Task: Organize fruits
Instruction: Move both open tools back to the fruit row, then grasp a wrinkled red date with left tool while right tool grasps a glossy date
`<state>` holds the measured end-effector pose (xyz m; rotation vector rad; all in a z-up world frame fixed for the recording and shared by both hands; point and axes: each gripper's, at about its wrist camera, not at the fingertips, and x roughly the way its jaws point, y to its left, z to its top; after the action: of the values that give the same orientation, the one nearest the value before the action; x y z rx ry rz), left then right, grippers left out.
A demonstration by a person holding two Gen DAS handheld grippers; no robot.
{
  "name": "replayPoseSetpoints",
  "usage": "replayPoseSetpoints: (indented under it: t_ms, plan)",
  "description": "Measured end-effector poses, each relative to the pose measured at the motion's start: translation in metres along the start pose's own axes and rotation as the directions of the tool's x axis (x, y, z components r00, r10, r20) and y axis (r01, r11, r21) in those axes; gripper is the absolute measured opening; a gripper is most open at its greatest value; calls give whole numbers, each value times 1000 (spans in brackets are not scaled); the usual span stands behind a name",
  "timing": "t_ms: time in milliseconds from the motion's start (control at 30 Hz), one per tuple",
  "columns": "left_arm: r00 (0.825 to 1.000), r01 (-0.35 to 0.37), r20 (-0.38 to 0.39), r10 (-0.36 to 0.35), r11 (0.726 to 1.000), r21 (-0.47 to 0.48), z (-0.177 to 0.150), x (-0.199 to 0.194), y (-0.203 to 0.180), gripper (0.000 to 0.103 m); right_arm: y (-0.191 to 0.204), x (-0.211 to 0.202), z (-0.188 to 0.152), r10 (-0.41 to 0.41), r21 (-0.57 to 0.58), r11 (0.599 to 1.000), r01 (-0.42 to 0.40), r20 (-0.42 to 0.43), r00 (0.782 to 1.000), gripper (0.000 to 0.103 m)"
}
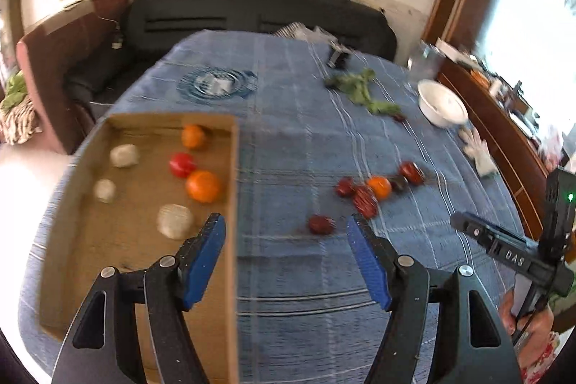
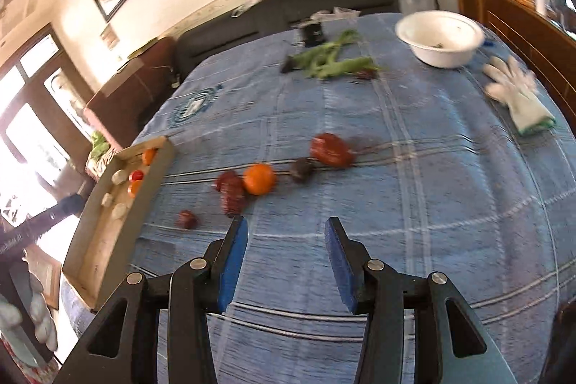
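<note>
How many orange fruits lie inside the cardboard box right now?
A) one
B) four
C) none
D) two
D: the left wrist view shows two orange fruits in the cardboard box, one near the far wall and one nearer the camera, with a red fruit between them; a third orange fruit lies out on the blue cloth.

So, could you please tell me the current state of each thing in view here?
left gripper: open, nothing between its fingers
right gripper: open, empty
cardboard box: open-topped, holding oranges, one red fruit and pale round items
white bowl: upright, nearly empty
loose fruits: lying on the blue cloth, outside the box
white glove: lying flat
</note>
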<state>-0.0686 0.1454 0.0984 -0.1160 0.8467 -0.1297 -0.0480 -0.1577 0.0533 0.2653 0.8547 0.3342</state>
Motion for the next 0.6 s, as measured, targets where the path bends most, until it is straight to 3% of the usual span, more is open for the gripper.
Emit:
replayPoseSetpoints:
  t_ms: [400,533,600]
  plan:
    - [996,78,-57,-74,994,71,-12,78,-62,69,-25,31,11,-27,33,999,27,-11,1000,48]
    - [991,108,-90,-102,992,70,-6,103,-73,50,-28,45,35,-41,41,998,41,9,999,48]
    - [987,127,-107,-121,991,51,-4,116,-75,47,-29,54,46,-46,44,998,46,12,999,48]
